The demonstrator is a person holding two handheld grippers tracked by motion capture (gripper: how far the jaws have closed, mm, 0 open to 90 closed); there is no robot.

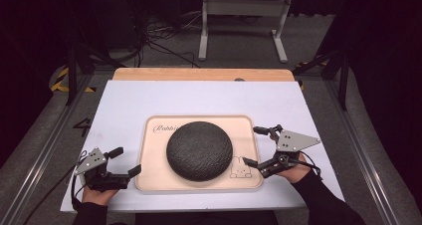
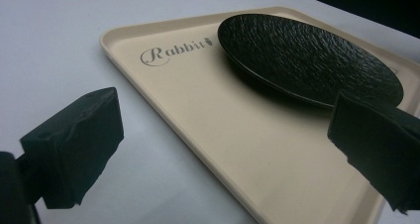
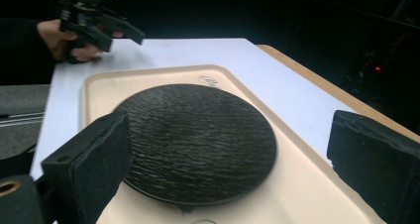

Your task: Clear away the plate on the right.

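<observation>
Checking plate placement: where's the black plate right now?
In the high view the black plate lies on the beige tray, about mid-table, between the open left gripper and open right gripper, neither touching it.

A white sheet point(image 1: 199, 98) covers the bench point(image 1: 204, 74), whose wooden far edge shows beyond it. Behind stand a white metal frame point(image 1: 244, 16) and tangled cables point(image 1: 154, 36) on the grey floor point(image 1: 318, 41).

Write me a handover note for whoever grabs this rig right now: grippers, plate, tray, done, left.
Left gripper: open, empty, at the tray's near left corner.
Right gripper: open, empty, at the tray's right edge.
Black plate: lying flat in the middle of the beige tray.
Done: plate rests on the tray, released.
Left: probably lifting the tray from both sides; neither gripper grips it yet.
</observation>
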